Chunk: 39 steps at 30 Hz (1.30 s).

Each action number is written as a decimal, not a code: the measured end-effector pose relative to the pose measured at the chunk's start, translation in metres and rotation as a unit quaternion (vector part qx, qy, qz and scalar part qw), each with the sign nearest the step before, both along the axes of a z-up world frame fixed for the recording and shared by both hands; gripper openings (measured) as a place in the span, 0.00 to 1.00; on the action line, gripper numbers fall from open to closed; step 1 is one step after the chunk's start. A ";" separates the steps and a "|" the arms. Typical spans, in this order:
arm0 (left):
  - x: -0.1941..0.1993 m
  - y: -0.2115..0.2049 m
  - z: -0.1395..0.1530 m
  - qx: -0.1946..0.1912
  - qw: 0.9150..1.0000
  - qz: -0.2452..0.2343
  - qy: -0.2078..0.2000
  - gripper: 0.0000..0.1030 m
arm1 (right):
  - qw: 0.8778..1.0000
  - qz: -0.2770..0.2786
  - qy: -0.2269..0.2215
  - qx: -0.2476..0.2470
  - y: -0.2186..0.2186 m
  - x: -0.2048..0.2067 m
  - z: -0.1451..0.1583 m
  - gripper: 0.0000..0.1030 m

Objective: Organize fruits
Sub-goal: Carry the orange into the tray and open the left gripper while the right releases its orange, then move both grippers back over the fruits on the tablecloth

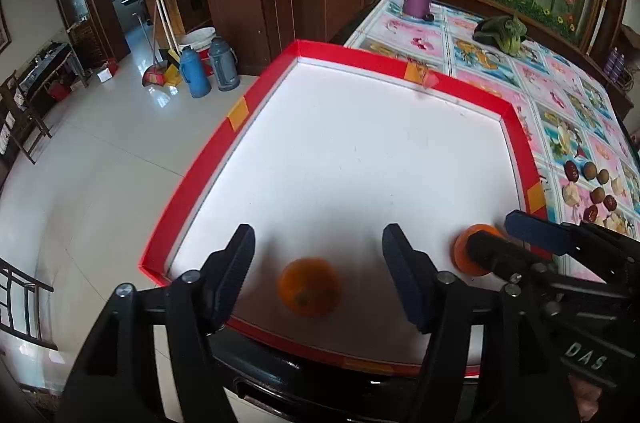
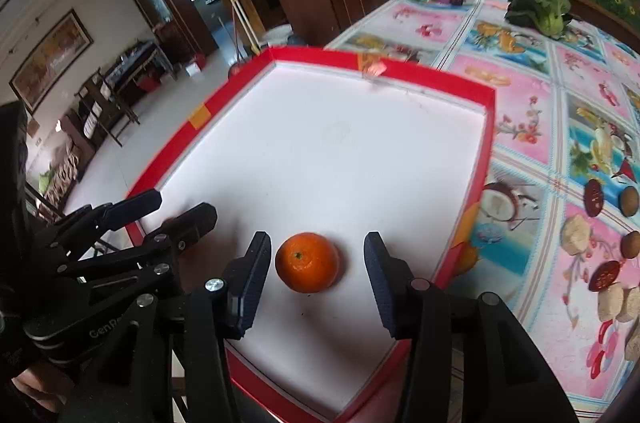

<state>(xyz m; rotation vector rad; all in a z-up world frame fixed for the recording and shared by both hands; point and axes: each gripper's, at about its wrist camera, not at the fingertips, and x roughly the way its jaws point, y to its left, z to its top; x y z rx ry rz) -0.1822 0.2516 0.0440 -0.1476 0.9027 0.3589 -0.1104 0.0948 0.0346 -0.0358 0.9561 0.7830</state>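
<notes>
Orange fruit in a red-rimmed white tray, both grippers spread wide.

Left gripper (image 1: 318, 269) hangs with jaws parted around a blurred orange (image 1: 309, 286), not touching it; the tray (image 1: 192, 179) holds a second orange (image 2: 307, 262) between the released fingers of the right gripper (image 2: 316, 277); small brown fruits (image 2: 628, 201) lie on the patterned tablecloth (image 2: 524, 103) beside it.

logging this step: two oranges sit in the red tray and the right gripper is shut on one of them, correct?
Not quite. The right gripper is open, not shut: the right wrist view shows its fingers on either side of the near orange with clear gaps. The rest holds: two oranges sit in the red tray, the other orange lying between the open left gripper's fingers.
</notes>
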 end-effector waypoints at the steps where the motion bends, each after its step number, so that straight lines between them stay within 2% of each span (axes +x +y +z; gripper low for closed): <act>1: -0.002 -0.002 0.004 0.000 1.000 -0.001 -0.006 0.69 | 1.000 -0.005 -0.007 0.007 -0.006 0.000 0.004 0.47; 7: -0.006 -0.029 0.026 0.005 0.999 -0.035 -0.040 0.72 | 0.997 -0.045 -0.055 0.022 -0.056 -0.005 0.025 0.47; 12: -0.006 -0.073 0.036 -0.005 0.993 -0.105 -0.055 0.72 | 0.991 -0.108 -0.079 0.010 -0.132 -0.009 0.027 0.47; 16: -0.004 -0.120 0.033 -0.026 0.983 -0.176 -0.050 0.72 | 0.981 -0.166 -0.093 -0.024 -0.188 -0.014 0.024 0.47; 20: 0.008 -0.168 0.019 -0.040 0.969 -0.241 -0.027 0.72 | 0.971 -0.218 -0.085 -0.043 -0.241 -0.017 0.010 0.48; 21: 0.015 -0.181 0.012 -0.047 0.965 -0.257 -0.016 0.72 | 0.970 -0.224 -0.080 -0.048 -0.246 -0.015 0.007 0.48; 24: 0.028 -0.204 -0.001 -0.057 0.961 -0.269 0.001 0.72 | 0.969 -0.234 -0.058 -0.045 -0.259 -0.006 -0.002 0.48; 30: 0.051 -0.230 -0.016 -0.060 0.962 -0.264 0.021 0.72 | 0.977 -0.206 -0.038 -0.034 -0.252 0.008 -0.012 0.48; 36: 0.059 -0.234 -0.025 -0.059 0.961 -0.267 0.037 0.71 | 0.982 -0.183 -0.026 -0.031 -0.241 0.017 -0.022 0.47; 39: 0.065 -0.238 -0.027 -0.063 0.959 -0.273 0.039 0.65 | 0.983 -0.178 -0.020 -0.037 -0.237 0.022 -0.027 0.46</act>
